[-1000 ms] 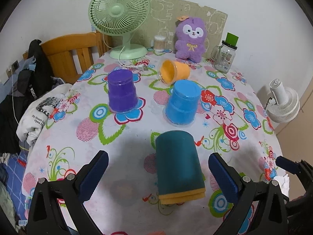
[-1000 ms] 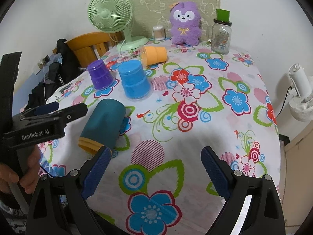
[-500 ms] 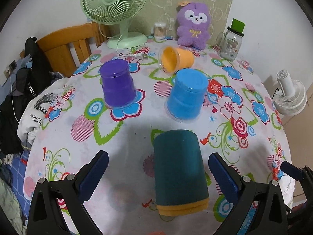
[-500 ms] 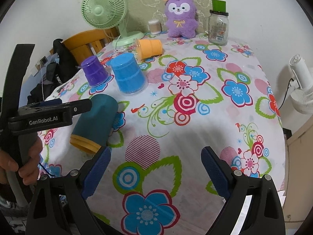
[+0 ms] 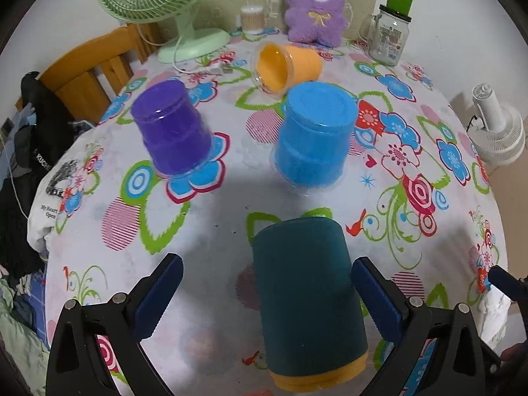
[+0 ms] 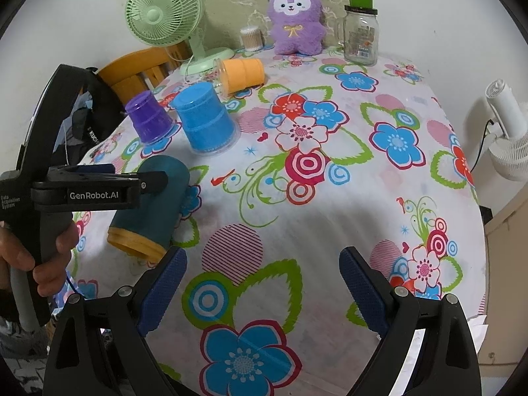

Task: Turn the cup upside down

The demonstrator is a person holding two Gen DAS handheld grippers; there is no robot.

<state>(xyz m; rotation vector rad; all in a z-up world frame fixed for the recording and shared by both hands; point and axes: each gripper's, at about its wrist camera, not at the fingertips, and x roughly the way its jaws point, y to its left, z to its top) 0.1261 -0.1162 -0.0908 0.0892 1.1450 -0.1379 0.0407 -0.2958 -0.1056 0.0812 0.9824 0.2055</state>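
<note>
A dark teal cup [image 5: 307,297] with a yellow rim lies on its side on the floral tablecloth, rim toward me; it also shows in the right wrist view [image 6: 155,208]. My left gripper [image 5: 264,293] is open, its jaws either side of the cup and apart from it. An orange cup [image 5: 287,64] lies on its side farther back. A purple cup [image 5: 171,132] and a blue cup [image 5: 313,135] stand upside down. My right gripper [image 6: 262,283] is open and empty over the table's near right part.
A green fan [image 5: 158,3], a purple plush toy [image 5: 315,3], a glass jar [image 5: 389,36] and a cotton-swab pot [image 5: 252,16] stand along the back. A wooden chair [image 5: 95,66] with clothes is at left. A white fan [image 5: 495,128] stands beyond the right table edge.
My left gripper has moved forward and lower, so its jaws now flank the teal cup. The right gripper has shifted slightly; nothing was grasped.
</note>
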